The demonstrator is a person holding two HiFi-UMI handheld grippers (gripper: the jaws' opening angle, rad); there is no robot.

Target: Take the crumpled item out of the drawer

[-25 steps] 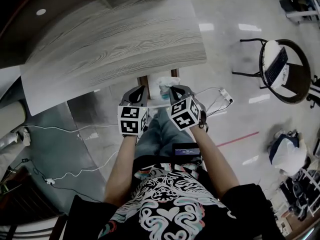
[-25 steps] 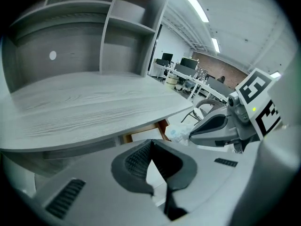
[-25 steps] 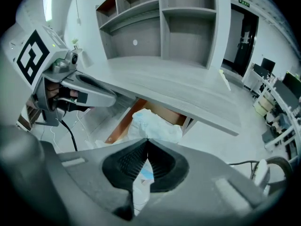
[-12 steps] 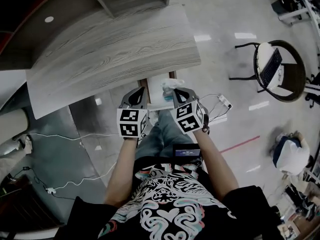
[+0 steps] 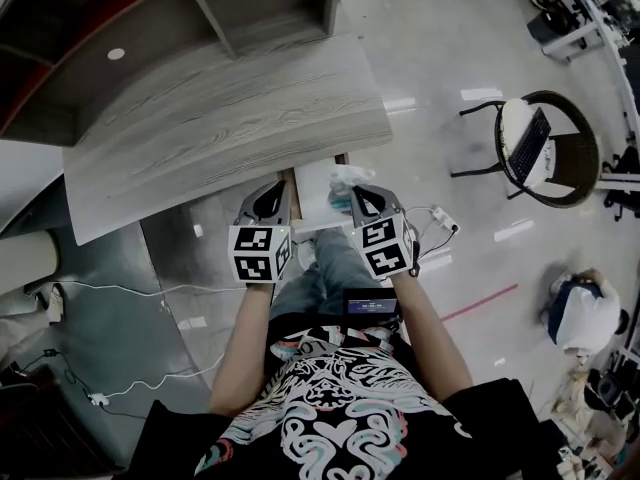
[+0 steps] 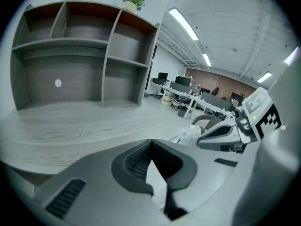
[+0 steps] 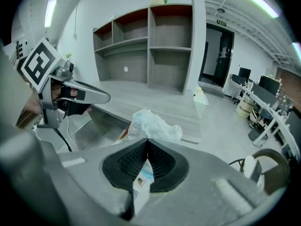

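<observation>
The crumpled item (image 7: 151, 124) is a white and pale blue plastic wrapper. My right gripper (image 7: 146, 142) is shut on its lower end, and the rest bulges out past the fingertips. In the head view the crumpled item (image 5: 346, 179) sits just ahead of the right gripper (image 5: 357, 196), over the open drawer (image 5: 312, 190) under the desk's front edge. My left gripper (image 5: 271, 197) hangs beside the drawer's left side, shut with nothing in it. From the left gripper view, its jaws meet at the tips of the left gripper (image 6: 150, 141), with the crumpled item (image 6: 190, 133) and right gripper (image 6: 225, 134) to the right.
A grey wood-grain desk (image 5: 220, 118) with a shelf unit (image 5: 240, 8) stands ahead. A round chair holding a laptop (image 5: 535, 148) is on the right. Cables (image 5: 150, 293) trail over the floor at left, and a power strip (image 5: 443, 220) lies near my right gripper.
Both grippers stay close together at the drawer, the right one still holding the wrapper. The head view has tilted, so more of the shelf unit shows at the top.
</observation>
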